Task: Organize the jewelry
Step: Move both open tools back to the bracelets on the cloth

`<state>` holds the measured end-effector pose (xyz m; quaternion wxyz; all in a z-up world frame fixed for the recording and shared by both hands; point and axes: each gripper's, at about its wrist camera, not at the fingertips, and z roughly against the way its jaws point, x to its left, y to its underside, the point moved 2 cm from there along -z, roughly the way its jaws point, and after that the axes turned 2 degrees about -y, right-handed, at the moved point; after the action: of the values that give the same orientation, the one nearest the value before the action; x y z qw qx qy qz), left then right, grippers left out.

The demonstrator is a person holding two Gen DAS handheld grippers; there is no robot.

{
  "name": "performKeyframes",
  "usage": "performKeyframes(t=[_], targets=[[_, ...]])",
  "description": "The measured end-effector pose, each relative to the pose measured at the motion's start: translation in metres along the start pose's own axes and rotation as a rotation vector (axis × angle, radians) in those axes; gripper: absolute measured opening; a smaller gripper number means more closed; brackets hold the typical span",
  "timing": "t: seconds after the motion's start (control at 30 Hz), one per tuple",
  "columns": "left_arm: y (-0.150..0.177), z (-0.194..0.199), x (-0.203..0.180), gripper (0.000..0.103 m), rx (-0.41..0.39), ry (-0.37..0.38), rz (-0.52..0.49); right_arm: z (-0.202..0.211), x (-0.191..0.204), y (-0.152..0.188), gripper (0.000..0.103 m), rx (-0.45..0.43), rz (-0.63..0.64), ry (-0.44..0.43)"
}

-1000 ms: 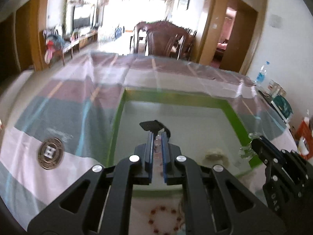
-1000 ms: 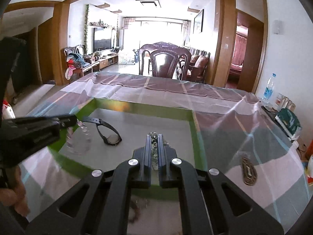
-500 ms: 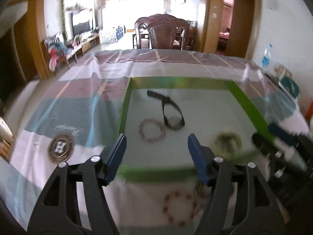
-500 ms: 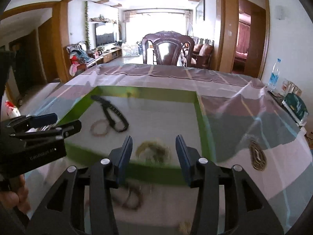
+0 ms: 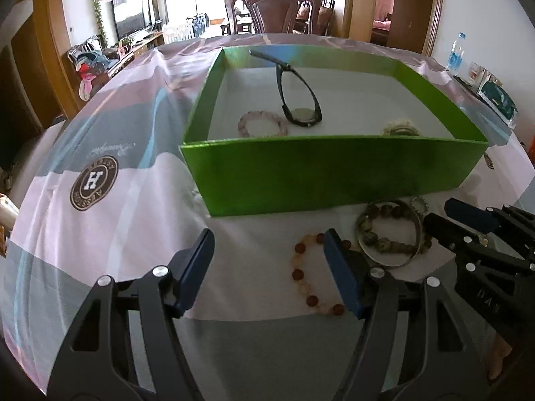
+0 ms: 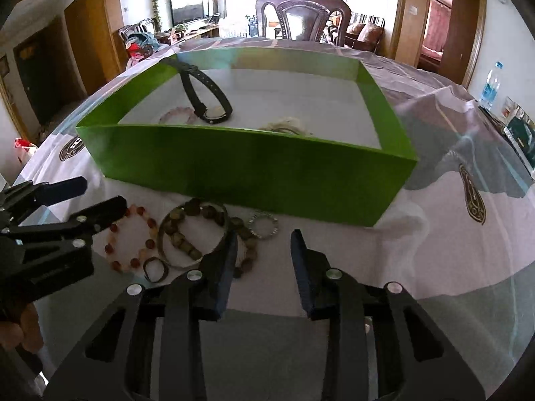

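Where a second ago both my grippers were clamped over the box (image 5: 321,173), the left gripper (image 5: 267,260) and right gripper (image 6: 264,260) now gape empty, pulled back — watch (image 5: 297,97) inside, strap running toward the far-left corner.

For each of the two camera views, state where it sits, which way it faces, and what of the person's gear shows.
Left wrist view: on the left gripper, facing forward at the green box; its open fingers show, with the right gripper at the right edge.
Right wrist view: on the right gripper, facing the same box; its open fingers show, with the left gripper and a hand on the left.
Shared: box, watch, loose bracelets.
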<state>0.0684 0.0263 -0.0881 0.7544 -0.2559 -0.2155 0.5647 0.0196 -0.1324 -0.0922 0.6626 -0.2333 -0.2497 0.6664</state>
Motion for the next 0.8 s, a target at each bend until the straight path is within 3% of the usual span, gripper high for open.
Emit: performKeyframes(t=[0.2, 0.57, 0.6, 0.67, 0.73, 0.8], targets=[[0.003, -0.012, -0.004, 0.068, 0.030, -0.002, -0.007, -0.014, 0.004, 0.002, 0.034, 0.038, 0.012, 0.031], [0.015, -0.010, -0.003, 0.067, 0.034, -0.002, 0.001, 0.006, -0.001, 0.018, 0.034, 0.041, 0.016, 0.066], [0.015, -0.009, -0.003, 0.066, 0.032, -0.002, 0.003, 0.008, -0.001, 0.020, 0.032, 0.041, 0.014, 0.063], [0.017, -0.007, -0.003, 0.060, 0.028, 0.000, 0.005, 0.009, -0.001, 0.019, 0.016, 0.045, 0.013, 0.052], [0.017, -0.005, -0.003, 0.045, 0.026, 0.004, 0.006, 0.010, -0.001, 0.021, 0.009, 0.047, 0.016, 0.047], [0.017, -0.004, -0.004, 0.038, 0.027, 0.009, 0.006, 0.012, -0.001, 0.023, 0.007, 0.045, 0.015, 0.044]])
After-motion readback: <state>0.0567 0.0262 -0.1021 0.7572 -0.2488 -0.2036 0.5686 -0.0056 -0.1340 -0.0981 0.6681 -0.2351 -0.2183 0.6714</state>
